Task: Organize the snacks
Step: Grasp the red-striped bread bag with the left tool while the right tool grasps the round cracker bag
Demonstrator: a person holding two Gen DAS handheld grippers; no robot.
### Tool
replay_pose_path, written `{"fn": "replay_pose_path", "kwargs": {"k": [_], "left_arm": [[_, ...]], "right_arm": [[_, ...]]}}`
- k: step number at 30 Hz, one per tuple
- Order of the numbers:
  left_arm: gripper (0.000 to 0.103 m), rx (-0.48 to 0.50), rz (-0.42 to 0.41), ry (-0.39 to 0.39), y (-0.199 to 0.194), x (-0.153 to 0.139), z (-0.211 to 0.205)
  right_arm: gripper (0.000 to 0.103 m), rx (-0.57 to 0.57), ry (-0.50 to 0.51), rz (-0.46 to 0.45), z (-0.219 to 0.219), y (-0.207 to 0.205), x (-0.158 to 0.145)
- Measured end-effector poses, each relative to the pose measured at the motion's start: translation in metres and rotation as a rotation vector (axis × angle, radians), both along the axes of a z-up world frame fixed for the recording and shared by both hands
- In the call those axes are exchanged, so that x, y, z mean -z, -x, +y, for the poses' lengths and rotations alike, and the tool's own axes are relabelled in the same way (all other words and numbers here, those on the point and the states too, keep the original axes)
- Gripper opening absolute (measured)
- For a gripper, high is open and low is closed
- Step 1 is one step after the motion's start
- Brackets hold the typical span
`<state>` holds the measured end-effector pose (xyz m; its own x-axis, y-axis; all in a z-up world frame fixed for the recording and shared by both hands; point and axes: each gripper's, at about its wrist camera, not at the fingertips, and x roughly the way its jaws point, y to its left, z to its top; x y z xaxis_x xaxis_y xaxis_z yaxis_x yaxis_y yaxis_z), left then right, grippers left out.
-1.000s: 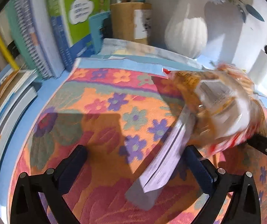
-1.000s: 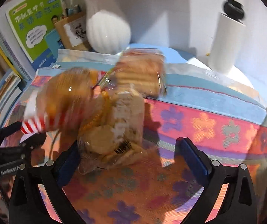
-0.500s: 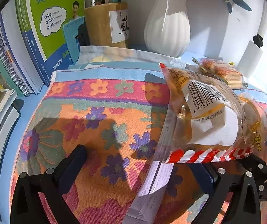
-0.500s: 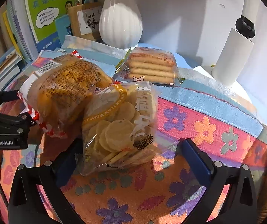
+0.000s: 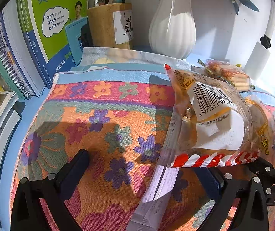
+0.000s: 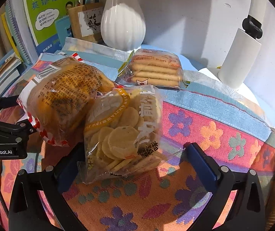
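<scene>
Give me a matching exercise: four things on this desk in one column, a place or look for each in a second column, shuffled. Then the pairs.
1. vase
2. round-cracker bag
3. biscuit pack
4. paper roll

A. lies flat in front of the vase
B. white, ribbed, at the back
C. far right, black knob on top
D. between the right gripper's open fingers

Pairs: 1-B, 2-D, 3-A, 4-C

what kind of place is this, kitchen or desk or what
Most likely a home study desk, not a kitchen: upright textbooks at the back, a pen holder, a white vase, with snack bags on a floral cloth.
</scene>
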<state>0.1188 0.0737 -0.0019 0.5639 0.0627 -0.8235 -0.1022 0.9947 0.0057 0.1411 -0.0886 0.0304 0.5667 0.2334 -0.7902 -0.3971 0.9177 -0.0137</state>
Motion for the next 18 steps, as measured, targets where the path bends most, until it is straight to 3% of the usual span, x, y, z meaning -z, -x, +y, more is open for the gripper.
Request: {"fn": "replay_pose_path", "kwargs": {"k": [16, 18], "left_arm": [[0.103, 0.007, -0.006, -0.007, 0.0038, -0.0001, -0.0004], [0.097, 0.02, -0.014, -0.013, 0.006, -0.0009, -0.0023]], "right_arm": [[0.103, -0.001, 0.0, 0.0, -0.0007, -0.0009, 0.0001], [0.103, -0.001, 0.0, 0.0, -0.0009, -0.0006, -0.0002]]}}
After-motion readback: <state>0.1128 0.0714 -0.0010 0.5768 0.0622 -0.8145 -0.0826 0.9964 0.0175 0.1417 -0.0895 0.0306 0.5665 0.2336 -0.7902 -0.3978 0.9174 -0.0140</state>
